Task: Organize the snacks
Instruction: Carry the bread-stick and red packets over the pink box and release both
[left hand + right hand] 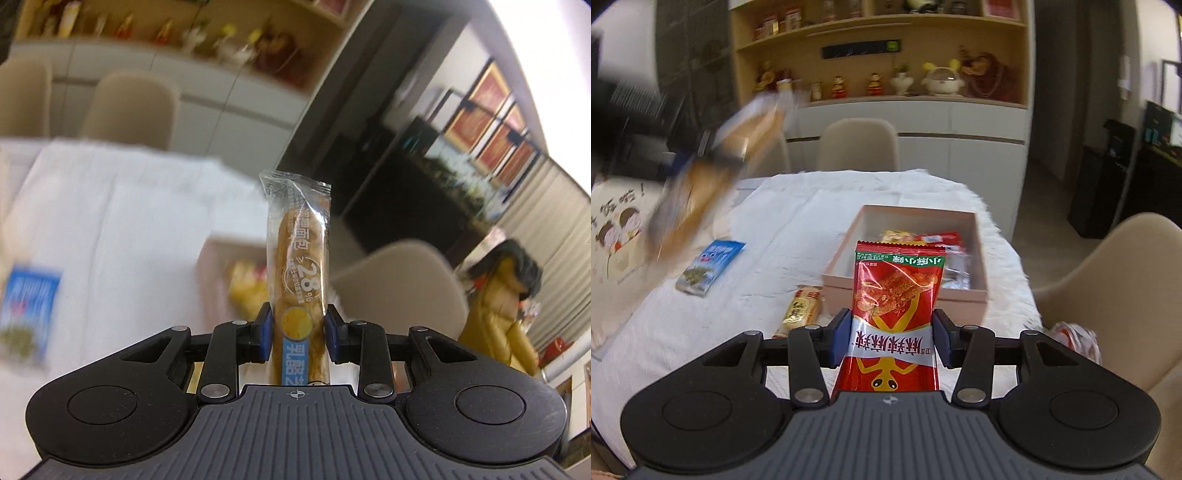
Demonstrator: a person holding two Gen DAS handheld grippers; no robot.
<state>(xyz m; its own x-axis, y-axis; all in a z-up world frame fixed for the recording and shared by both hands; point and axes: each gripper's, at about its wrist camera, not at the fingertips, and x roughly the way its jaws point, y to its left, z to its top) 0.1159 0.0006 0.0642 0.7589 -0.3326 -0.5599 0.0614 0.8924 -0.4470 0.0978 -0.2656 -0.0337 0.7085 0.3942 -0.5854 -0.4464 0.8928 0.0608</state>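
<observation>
My left gripper is shut on a bread stick in a clear wrapper and holds it upright above the table. It shows blurred in the right wrist view, high at the left. My right gripper is shut on a red spicy snack packet, held above the table in front of the pink box. The box holds several snack packets. It shows blurred in the left wrist view.
A blue snack packet and a yellow rice cracker packet lie on the white tablecloth. Beige chairs stand around the table; one is at the right. A cupboard with ornaments stands behind.
</observation>
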